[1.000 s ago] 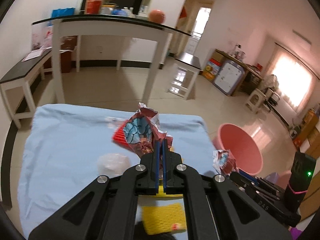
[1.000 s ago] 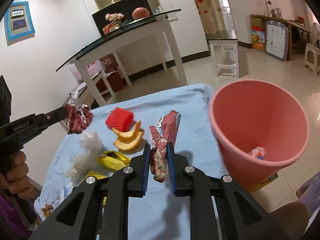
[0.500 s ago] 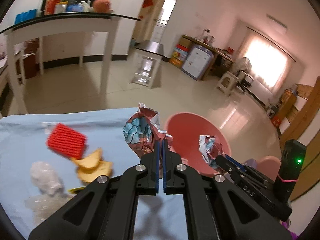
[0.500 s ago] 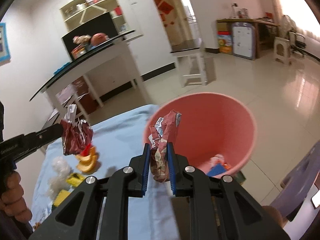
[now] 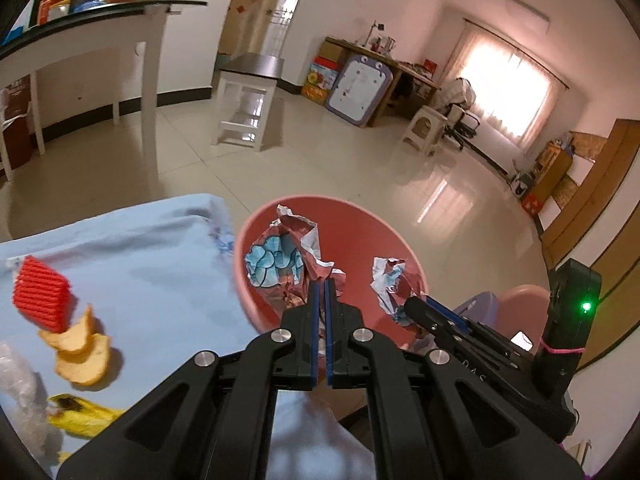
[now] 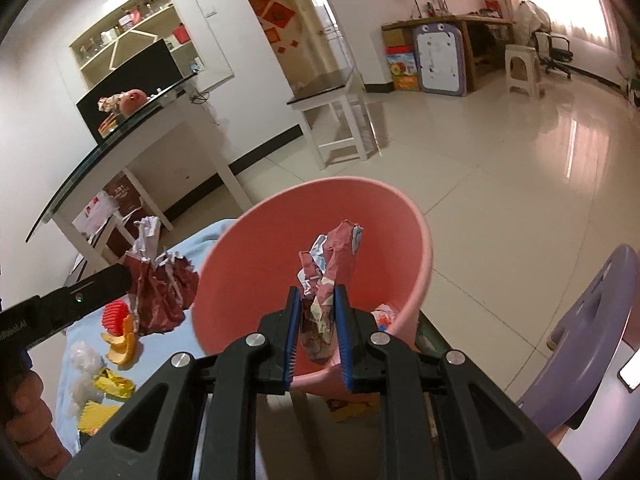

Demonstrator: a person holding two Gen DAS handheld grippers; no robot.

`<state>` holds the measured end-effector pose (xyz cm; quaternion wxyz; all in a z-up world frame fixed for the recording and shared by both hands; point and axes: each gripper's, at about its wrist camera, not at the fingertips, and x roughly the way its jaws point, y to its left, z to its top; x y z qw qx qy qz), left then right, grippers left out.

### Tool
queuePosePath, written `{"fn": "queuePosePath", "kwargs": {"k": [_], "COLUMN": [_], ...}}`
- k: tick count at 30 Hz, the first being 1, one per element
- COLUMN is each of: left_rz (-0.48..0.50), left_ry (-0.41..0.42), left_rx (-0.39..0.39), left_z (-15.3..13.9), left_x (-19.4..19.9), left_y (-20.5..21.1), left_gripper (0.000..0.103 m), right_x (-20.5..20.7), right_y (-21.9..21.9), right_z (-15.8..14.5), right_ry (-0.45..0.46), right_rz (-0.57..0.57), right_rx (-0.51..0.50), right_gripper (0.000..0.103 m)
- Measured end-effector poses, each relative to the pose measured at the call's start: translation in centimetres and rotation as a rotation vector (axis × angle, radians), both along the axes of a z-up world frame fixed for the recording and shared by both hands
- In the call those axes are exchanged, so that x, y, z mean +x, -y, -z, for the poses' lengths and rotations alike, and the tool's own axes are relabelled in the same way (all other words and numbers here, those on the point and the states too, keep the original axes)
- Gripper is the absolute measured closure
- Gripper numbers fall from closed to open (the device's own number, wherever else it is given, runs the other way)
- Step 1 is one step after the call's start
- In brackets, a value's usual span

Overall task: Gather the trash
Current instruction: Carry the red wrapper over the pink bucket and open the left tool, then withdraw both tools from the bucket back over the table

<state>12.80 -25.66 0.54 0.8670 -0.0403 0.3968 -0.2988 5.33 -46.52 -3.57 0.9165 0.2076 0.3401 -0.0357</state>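
Note:
My left gripper (image 5: 322, 286) is shut on a crumpled red and blue snack wrapper (image 5: 280, 264), held over the near rim of the pink bin (image 5: 256, 240). My right gripper (image 6: 316, 294) is shut on a second crumpled red wrapper (image 6: 332, 264), held over the mouth of the same bin (image 6: 248, 264). The right gripper and its wrapper (image 5: 390, 284) also show in the left wrist view, over the bin. The left gripper's wrapper (image 6: 160, 288) shows in the right wrist view, left of the bin. Some trash (image 6: 382, 314) lies in the bin's bottom.
On the blue-clothed table (image 5: 140, 256) lie a red ridged piece (image 5: 42, 298), orange peel slices (image 5: 80, 352), a banana peel (image 5: 80, 416) and clear plastic (image 5: 20, 400). A purple stool (image 6: 592, 344) stands right of the bin. White tables (image 5: 100, 36) stand behind.
Both grippers have swung right with their wrappers, from over the table to over the pink bin. Both stayed shut on the wrappers.

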Motion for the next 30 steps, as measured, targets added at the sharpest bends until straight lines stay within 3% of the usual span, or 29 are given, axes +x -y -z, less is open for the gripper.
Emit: {"fn": "queuePosePath", "kwargs": {"k": [17, 22, 26, 30], "left_rz": [0.023, 0.0, 0.001, 0.005], "left_ry": [-0.052, -0.08, -0.087, -0.089], "left_rx": [0.073, 0.061, 0.044, 0.032], "left_z": [3.9, 3.9, 3.8, 3.6], "left_x": [1.5, 1.4, 1.6, 1.4], "left_y": [3.4, 2.9, 2.7, 2.4], "left_gripper": [0.1, 0.078, 0.077, 0.077], "right_x": [2.8, 3.2, 3.4, 3.4], "right_y": [0.0, -0.4, -0.7, -1.1], "right_z": [1.7, 1.6, 1.4, 1.1], "right_ry": [-0.045, -0.039, -0.037, -0.031], "right_rz": [-0.02, -0.021, -0.019, -0.024], "right_rx": [0.002, -0.014, -0.017, -0.021], "right_gripper": [0.083, 0.078, 0.067, 0.065]}}
